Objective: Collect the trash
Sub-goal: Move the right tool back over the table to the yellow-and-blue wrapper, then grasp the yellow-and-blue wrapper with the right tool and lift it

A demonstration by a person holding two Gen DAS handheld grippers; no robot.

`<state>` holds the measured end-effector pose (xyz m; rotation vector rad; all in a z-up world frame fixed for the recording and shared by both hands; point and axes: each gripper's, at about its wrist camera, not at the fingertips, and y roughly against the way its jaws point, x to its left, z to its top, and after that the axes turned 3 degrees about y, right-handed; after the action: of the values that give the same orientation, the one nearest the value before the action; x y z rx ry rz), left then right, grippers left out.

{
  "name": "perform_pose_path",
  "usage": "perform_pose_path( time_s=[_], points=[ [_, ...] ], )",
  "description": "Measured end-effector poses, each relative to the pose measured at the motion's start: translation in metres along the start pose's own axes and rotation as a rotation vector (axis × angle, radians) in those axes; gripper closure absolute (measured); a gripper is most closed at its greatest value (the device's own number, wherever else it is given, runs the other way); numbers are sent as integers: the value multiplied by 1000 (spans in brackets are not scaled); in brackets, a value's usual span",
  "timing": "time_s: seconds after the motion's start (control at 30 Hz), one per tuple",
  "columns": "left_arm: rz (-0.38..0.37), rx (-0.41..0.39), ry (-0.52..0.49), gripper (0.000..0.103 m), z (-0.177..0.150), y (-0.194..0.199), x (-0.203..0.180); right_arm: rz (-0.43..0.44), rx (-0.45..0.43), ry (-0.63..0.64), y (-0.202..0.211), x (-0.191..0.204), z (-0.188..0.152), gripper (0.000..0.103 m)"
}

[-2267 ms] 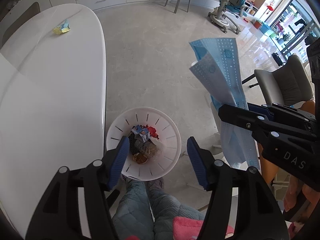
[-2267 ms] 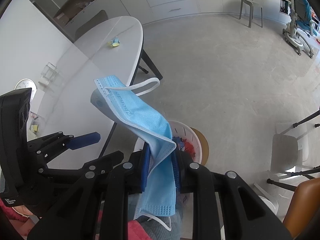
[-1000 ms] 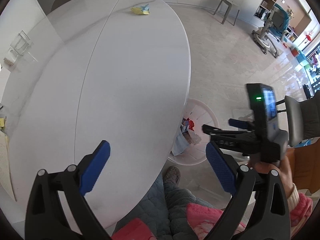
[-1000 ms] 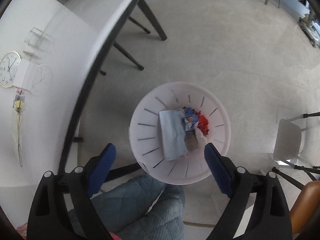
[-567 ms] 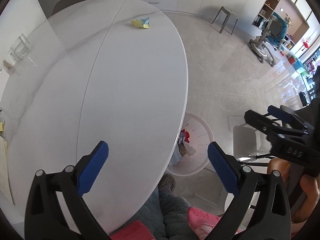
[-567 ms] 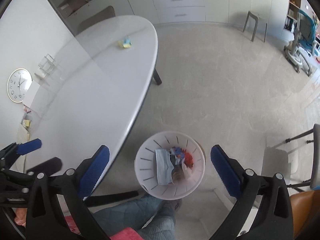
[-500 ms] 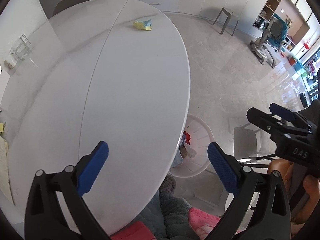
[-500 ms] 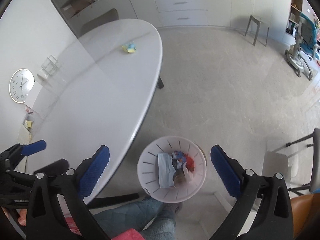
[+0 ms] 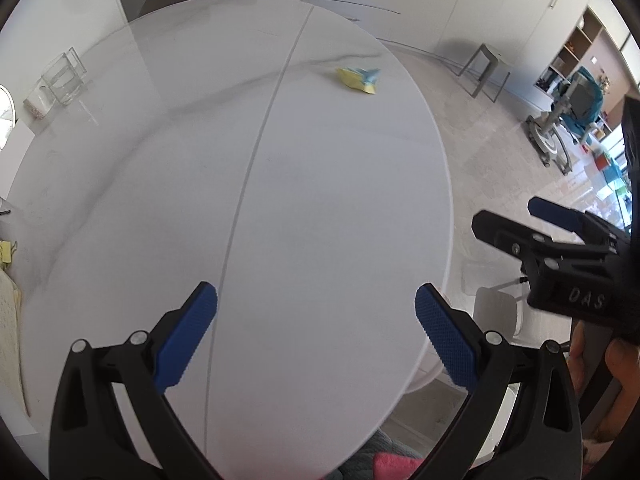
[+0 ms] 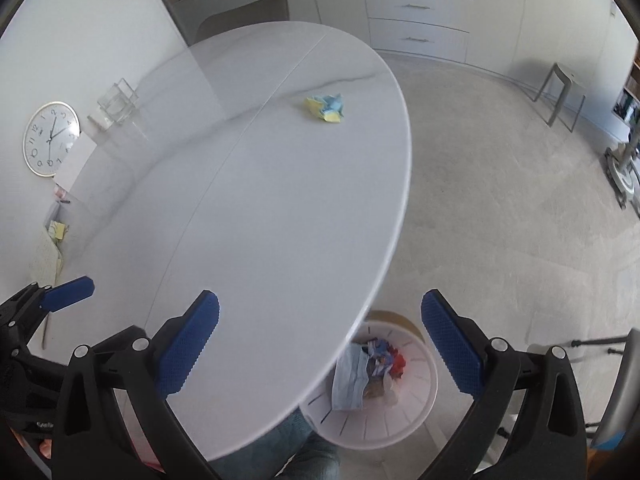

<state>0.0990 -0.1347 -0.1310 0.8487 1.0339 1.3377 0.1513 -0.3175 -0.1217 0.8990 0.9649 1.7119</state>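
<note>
A crumpled yellow and blue wrapper (image 9: pixel 359 79) lies on the far right part of the white oval table (image 9: pixel 280 200); it also shows in the right wrist view (image 10: pixel 326 108). My left gripper (image 9: pixel 316 334) is open and empty above the table's near end. My right gripper (image 10: pixel 320 342) is open and empty over the table's right edge. The white trash basket (image 10: pixel 416 404) stands on the floor beside the table, holding a blue face mask (image 10: pixel 352 376) and other scraps. The right gripper also shows in the left wrist view (image 9: pixel 520 224).
A glass container (image 10: pixel 116 104) and a wall clock (image 10: pixel 50 138) are at the table's far left. Papers (image 9: pixel 8 320) lie at the left edge. A grey chair (image 10: pixel 244 14) stands behind the table, a stool (image 10: pixel 562 92) on the floor at right. My legs are below.
The right gripper let the blue mask fall into the basket and opened. Both grippers then rose and turned toward the table and the wrapper.
</note>
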Motion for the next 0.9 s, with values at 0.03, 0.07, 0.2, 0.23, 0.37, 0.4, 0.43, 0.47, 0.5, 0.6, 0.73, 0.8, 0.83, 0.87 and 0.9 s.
perform_pose_path(
  time_s=[0.03, 0.07, 0.2, 0.23, 0.37, 0.4, 0.43, 0.47, 0.5, 0.6, 0.73, 0.8, 0.83, 0.87, 0.9],
  points=[
    [1, 3, 4, 8, 5, -3, 3, -3, 4, 11, -6, 2, 9, 3],
    [1, 7, 10, 8, 11, -7, 9, -10, 13, 29, -17, 5, 25, 3],
    [4, 6, 44, 8, 29, -21, 26, -26, 54, 93, -59, 12, 74, 3],
    [2, 9, 51, 8, 32, -25, 28, -29, 64, 104, -69, 13, 83, 3],
    [-5, 34, 93, 8, 45, -46, 42, -26, 139, 167, -120, 15, 132, 3],
    [-8, 44, 106, 8, 48, -51, 46, -28, 160, 188, -131, 16, 143, 3],
    [-13, 49, 115, 8, 49, -54, 48, -35, 178, 210, -141, 18, 153, 3],
    [-24, 53, 124, 8, 50, -57, 51, -47, 198, 238, -151, 19, 166, 3],
    [-29, 56, 131, 8, 52, -59, 54, -58, 213, 259, -159, 20, 174, 3],
    [-34, 64, 136, 8, 55, -66, 60, -76, 247, 304, -176, 21, 191, 4],
    [-40, 69, 142, 8, 55, -70, 64, -73, 274, 314, -189, 20, 199, 16],
    [-44, 73, 146, 8, 54, -71, 66, -76, 279, 313, -191, 19, 200, 17],
    [-45, 74, 149, 8, 54, -72, 67, -80, 279, 317, -192, 18, 200, 20],
    [-46, 75, 153, 8, 54, -73, 68, -83, 281, 320, -193, 19, 201, 28],
    [-48, 76, 158, 8, 53, -74, 69, -83, 285, 323, -195, 18, 201, 32]
  ],
)
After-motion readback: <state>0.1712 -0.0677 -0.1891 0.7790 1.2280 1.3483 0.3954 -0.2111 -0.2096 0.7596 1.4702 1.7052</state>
